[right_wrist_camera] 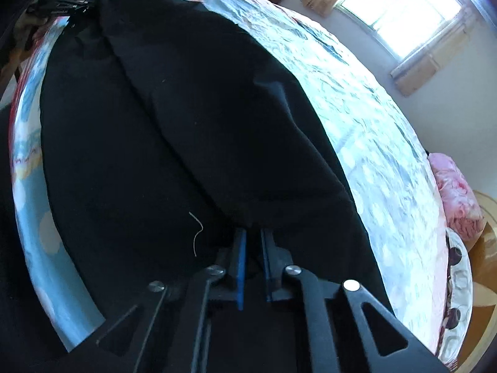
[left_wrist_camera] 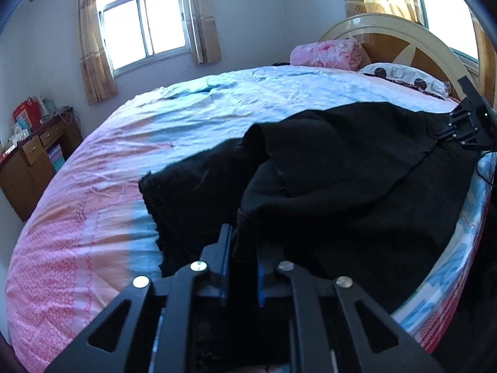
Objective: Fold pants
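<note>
The black pants (left_wrist_camera: 341, 168) lie along the near edge of the bed, one part folded over another. My left gripper (left_wrist_camera: 243, 239) is shut on the pants' cloth at one end. My right gripper (right_wrist_camera: 253, 233) is shut on the pants (right_wrist_camera: 186, 118) at the other end. The right gripper also shows in the left wrist view (left_wrist_camera: 466, 124) at the far right, on the cloth. The left gripper shows in the right wrist view (right_wrist_camera: 74, 0) at the top left. A pale thread (right_wrist_camera: 197, 233) lies on the cloth.
The bed (left_wrist_camera: 124, 186) has a pink and blue sheet. A pink folded blanket (left_wrist_camera: 326, 52) and a pillow (left_wrist_camera: 400, 76) lie by the wooden headboard (left_wrist_camera: 403, 40). A wooden cabinet (left_wrist_camera: 31, 158) stands left, under a window (left_wrist_camera: 143, 28).
</note>
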Demonstrator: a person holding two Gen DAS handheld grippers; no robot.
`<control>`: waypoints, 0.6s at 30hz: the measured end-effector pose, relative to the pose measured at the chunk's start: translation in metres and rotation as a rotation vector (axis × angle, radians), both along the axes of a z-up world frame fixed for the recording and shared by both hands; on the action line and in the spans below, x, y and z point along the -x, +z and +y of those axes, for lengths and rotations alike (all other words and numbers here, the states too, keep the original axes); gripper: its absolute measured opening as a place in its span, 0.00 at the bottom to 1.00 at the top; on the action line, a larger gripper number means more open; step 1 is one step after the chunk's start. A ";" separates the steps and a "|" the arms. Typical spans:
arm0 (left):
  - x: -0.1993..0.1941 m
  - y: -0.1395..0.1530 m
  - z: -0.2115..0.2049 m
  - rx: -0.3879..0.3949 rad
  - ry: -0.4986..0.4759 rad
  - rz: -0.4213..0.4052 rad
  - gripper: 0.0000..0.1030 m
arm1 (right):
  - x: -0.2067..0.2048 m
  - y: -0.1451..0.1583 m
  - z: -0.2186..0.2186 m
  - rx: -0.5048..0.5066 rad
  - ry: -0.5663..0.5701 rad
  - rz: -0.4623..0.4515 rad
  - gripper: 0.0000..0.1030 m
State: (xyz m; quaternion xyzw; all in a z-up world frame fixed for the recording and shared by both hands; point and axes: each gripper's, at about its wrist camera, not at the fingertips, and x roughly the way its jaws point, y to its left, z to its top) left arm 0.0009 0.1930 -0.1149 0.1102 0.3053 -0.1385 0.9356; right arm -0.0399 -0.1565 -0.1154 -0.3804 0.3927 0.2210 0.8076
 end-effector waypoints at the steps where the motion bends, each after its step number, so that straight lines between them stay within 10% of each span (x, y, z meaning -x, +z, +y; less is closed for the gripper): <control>1: 0.001 0.002 0.000 -0.002 -0.001 -0.004 0.13 | 0.002 0.001 0.000 -0.002 0.003 -0.001 0.03; 11: 0.028 0.024 0.019 -0.062 -0.039 -0.054 0.13 | 0.054 0.058 -0.026 -0.128 0.048 0.021 0.01; 18: 0.035 -0.005 0.019 -0.103 -0.057 -0.002 0.13 | 0.078 0.037 -0.030 -0.073 0.121 0.138 0.01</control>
